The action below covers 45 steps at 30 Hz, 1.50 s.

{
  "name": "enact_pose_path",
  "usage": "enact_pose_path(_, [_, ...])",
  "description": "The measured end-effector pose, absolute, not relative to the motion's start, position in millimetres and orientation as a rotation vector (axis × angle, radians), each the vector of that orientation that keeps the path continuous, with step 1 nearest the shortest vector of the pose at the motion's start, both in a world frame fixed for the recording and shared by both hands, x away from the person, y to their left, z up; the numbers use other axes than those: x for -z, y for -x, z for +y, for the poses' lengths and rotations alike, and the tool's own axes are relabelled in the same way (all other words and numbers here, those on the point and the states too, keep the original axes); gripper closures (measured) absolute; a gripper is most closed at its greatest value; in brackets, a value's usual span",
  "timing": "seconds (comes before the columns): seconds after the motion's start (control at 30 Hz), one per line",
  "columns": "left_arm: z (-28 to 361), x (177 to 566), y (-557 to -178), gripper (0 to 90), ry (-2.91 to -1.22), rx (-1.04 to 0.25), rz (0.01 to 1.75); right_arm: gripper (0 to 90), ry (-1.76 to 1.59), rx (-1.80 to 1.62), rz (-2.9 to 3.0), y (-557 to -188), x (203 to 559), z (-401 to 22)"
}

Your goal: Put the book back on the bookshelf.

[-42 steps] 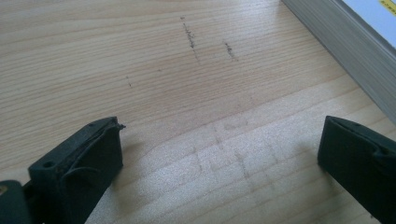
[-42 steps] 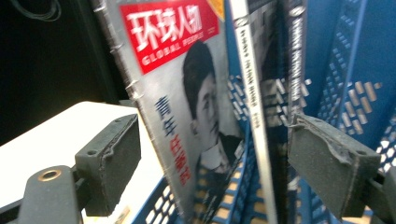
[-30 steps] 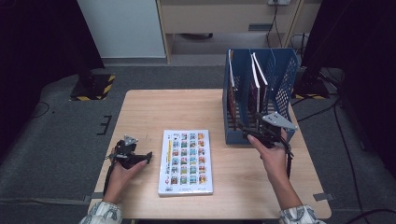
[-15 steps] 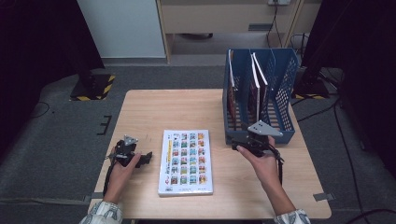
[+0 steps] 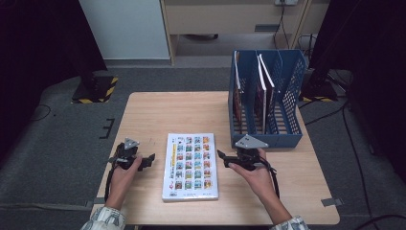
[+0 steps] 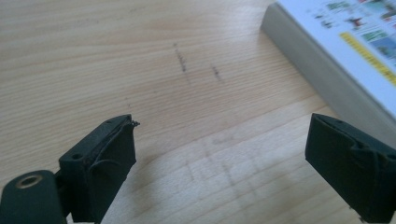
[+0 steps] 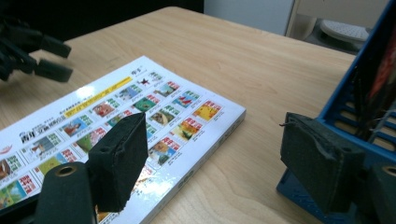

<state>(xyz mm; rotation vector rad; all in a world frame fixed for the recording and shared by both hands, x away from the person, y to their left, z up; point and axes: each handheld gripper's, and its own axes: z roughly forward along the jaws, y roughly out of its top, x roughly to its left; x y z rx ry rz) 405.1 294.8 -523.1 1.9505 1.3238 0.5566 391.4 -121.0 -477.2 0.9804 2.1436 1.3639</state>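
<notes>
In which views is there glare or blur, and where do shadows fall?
Right gripper view: glare on the glossy white picture book near the jaws; the far tabletop is soft. Left gripper view: the book's edge is blurred, and soft shadows lie under the jaws on the light wooden table. High view: evenly lit table, dark surroundings.

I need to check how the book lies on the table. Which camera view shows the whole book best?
The high view: the book lies flat between both grippers, its whole cover visible. The right gripper view shows the cover close up but cut off at the frame edge; the left gripper view catches just one corner and its edge.
</notes>
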Motion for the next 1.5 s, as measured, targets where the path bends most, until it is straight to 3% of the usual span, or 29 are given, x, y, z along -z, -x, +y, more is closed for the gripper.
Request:
enact_pose_path(0.23, [281.4, 509.5, -396.3, 12.7, -1.924, -0.537, 1.241, 20.2, -0.970, -1.328, 2.190, -390.6, 487.2, -110.2])
enact_pose_path(0.57, [256.2, 496.7, -386.7, 19.4, -1.940, -0.452, 1.157, 35.4, -0.912, -1.273, 2.289, -389.8, 499.7, -95.0])
enact_pose_path(0.93, [236.1, 505.1, -388.3, 24.3, -1.997, -0.381, 1.140, 32.5, -0.995, -1.270, 2.304, -396.5, 511.1, -96.5])
enact_pose_path(1.5, [230.5, 520.9, -395.0, 23.3, -2.038, -0.299, 1.174, 25.5, -1.010, -1.203, 2.400, -398.7, 525.9, -87.7])
